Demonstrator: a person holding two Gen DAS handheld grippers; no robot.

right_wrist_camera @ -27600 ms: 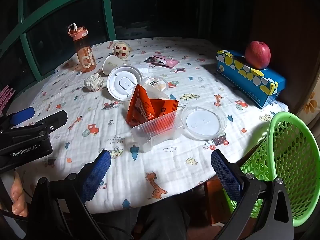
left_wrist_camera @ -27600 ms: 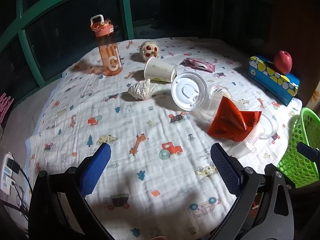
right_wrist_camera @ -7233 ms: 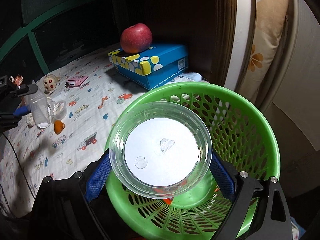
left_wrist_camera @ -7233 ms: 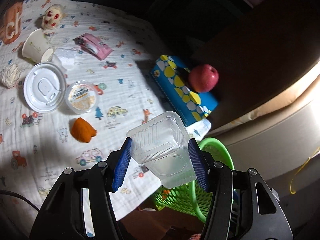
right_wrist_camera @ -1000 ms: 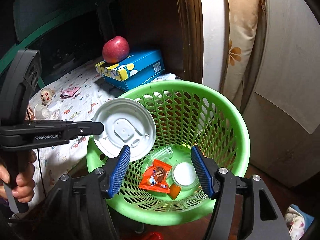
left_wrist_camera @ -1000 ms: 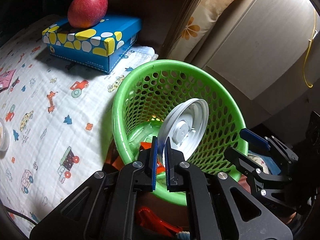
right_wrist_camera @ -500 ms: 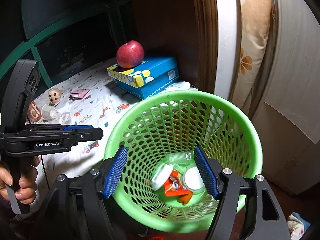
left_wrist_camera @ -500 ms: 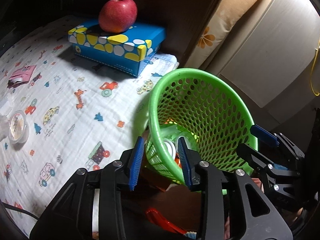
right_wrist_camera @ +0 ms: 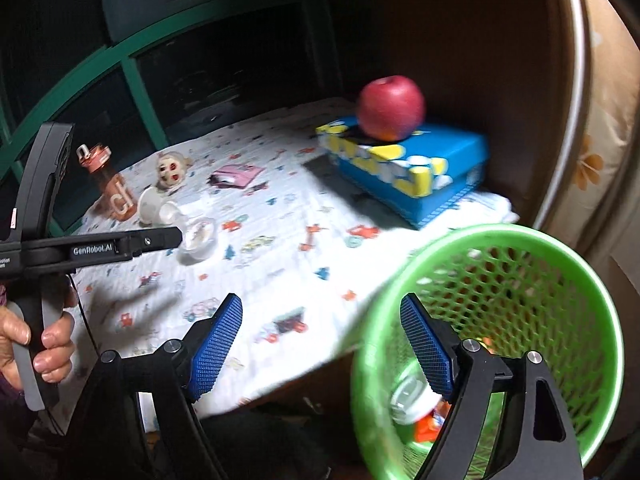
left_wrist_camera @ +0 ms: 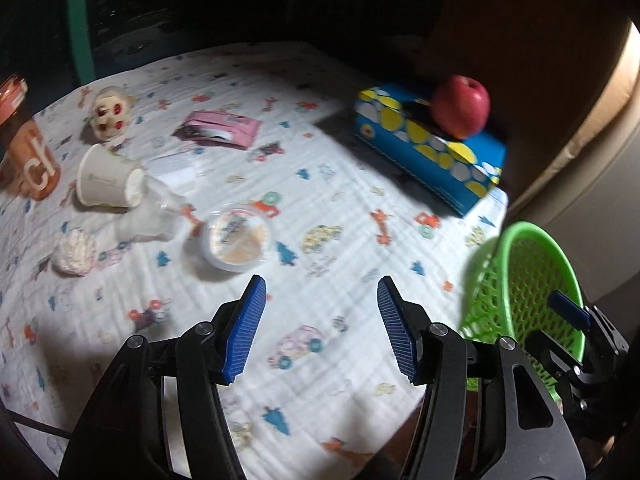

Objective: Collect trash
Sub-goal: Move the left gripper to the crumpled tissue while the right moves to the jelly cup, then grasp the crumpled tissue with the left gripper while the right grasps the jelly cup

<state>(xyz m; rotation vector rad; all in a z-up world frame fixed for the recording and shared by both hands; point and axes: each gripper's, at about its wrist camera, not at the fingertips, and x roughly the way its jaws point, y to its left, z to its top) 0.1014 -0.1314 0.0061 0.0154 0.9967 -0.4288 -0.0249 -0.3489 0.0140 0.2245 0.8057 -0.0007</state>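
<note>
Two grippers, both empty with fingers spread apart: left gripper (left_wrist_camera: pixel 320 328) over the desk (left_wrist_camera: pixel 360 264), right gripper (right_wrist_camera: pixel 324 344) at the rim of the green basket (right_wrist_camera: pixel 560 252) beside the desk edge. Inside the basket lie a white lid (right_wrist_camera: pixel 408 398) and an orange wrapper (right_wrist_camera: pixel 430 426). On the desk sit a small round tub (left_wrist_camera: pixel 239 238), a tipped paper cup (left_wrist_camera: pixel 108 180), a crumpled tissue (left_wrist_camera: pixel 74 252) and a pink packet (left_wrist_camera: pixel 220 129)
</note>
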